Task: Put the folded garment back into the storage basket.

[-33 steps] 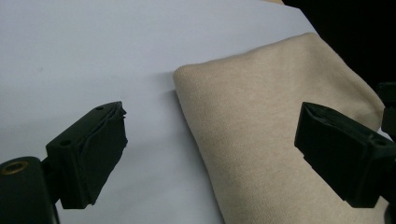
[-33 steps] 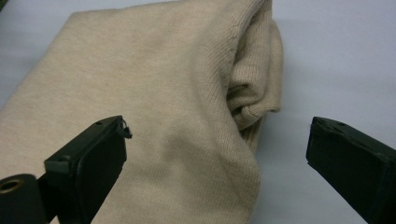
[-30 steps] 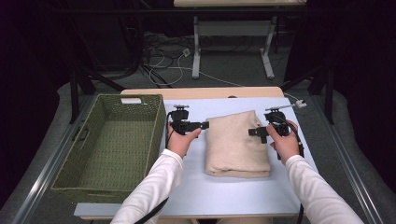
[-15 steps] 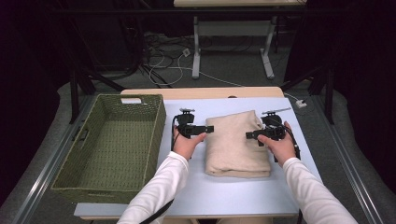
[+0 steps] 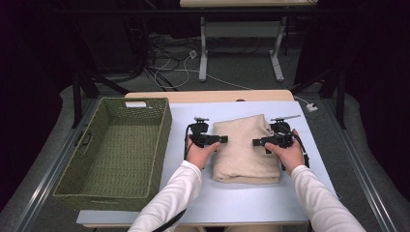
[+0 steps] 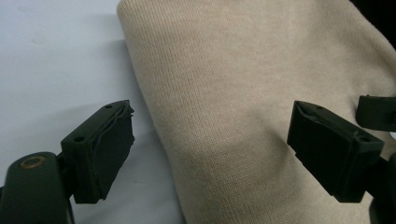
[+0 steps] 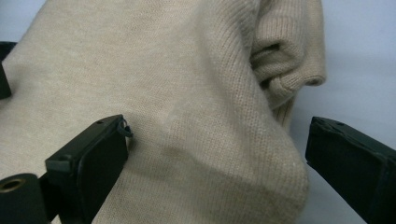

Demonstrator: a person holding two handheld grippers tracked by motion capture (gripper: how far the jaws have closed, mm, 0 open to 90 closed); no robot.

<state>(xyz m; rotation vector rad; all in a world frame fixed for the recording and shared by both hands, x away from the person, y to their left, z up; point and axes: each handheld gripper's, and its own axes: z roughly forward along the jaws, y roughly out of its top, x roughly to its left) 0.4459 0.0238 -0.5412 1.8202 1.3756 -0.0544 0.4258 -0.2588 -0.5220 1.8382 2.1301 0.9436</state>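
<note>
Two hands reach in from the near edge of the pale blue table, each in a white sleeve and each gripping black tongs. Farthest left sits a green wicker basket, rectangular, coarsely woven, with a handle slot in its end wall. Next comes the left tongs, held level and pointing right, the forearm angled up from the table's front edge. Its jaws have just been closing a little yet stand spread, straddling the left folded edge of the beige sweater without pinching it. That sweater lies folded in a rough rectangle at the table's middle, a soft, fine-ribbed knit. Across it, the right tongs points left, jaws likewise spread, one over the knit and one beyond its bunched right edge.
</note>
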